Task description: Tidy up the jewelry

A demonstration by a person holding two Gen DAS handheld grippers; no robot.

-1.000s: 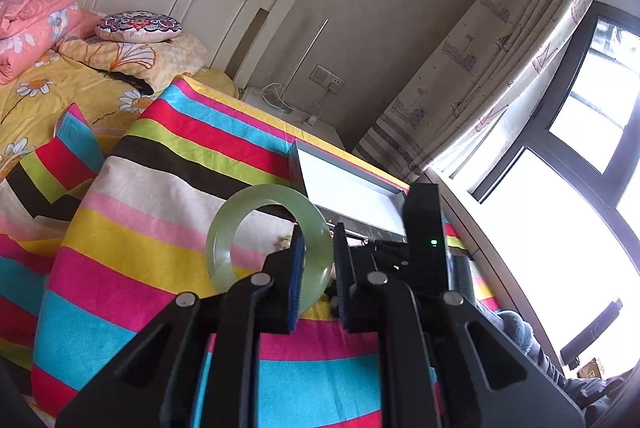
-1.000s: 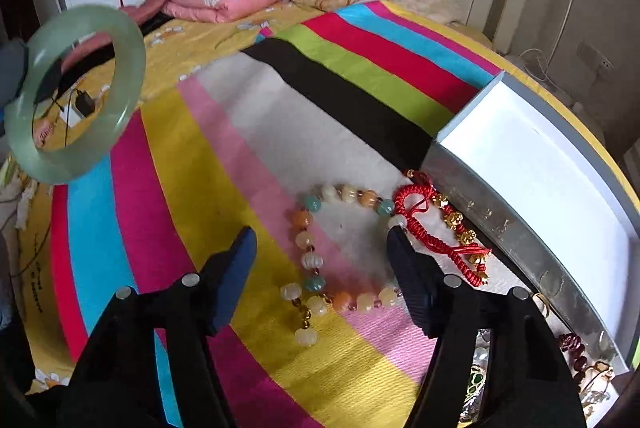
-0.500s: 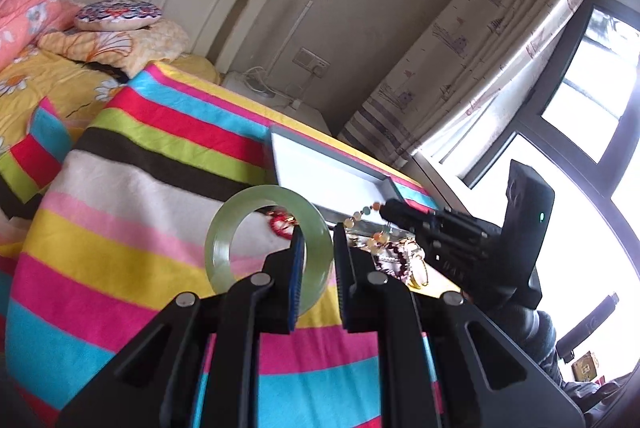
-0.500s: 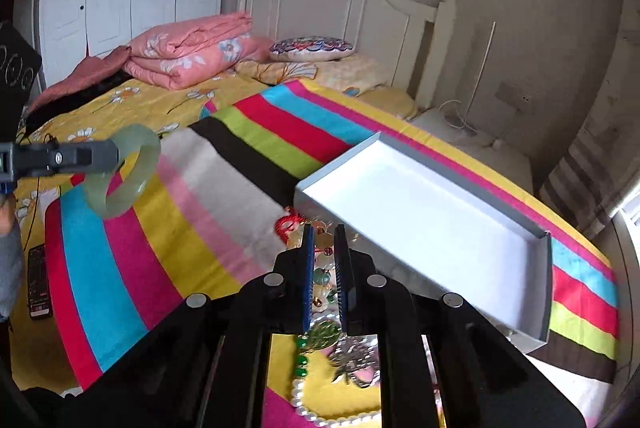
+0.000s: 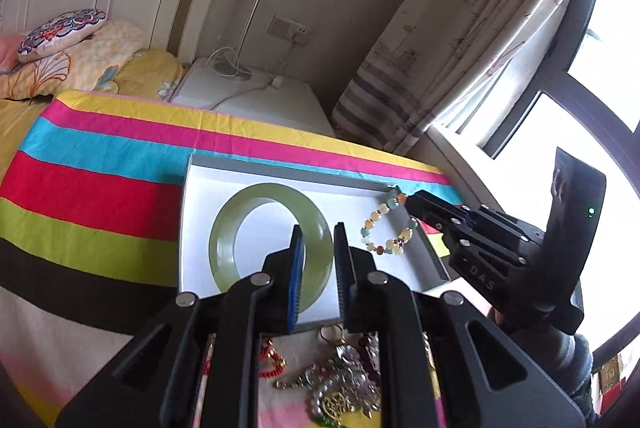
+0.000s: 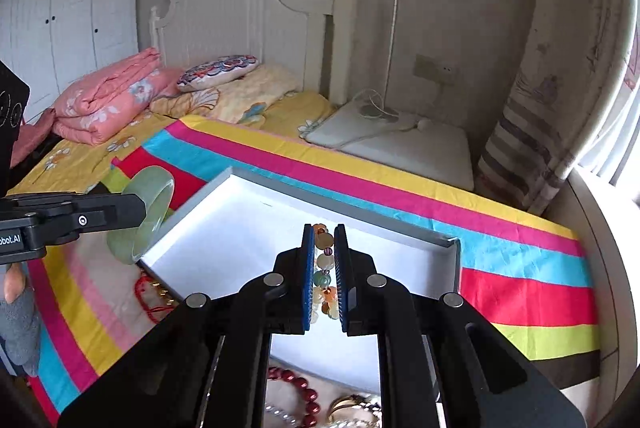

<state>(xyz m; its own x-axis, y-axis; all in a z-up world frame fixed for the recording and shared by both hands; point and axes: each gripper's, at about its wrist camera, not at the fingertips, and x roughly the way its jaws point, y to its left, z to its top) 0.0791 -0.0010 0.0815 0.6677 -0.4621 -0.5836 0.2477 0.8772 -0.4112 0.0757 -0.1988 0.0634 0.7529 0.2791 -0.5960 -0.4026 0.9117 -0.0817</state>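
Bedspread (image 5: 100, 187) | left tongs (image 5: 316, 268) grip bangle (image 5: 224, 248) | wardrobe (image 6: 60, 7), right view only

Your white tray (image 5: 256, 195) floor lies bare toward twelve o'clock, but its grey rim walls it in, and a jewelry pile (image 5: 344, 388) crowds six o'clock.

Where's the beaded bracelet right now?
The beaded bracelet hangs from the shut right gripper over the white tray's right end, beside the jade bangle.
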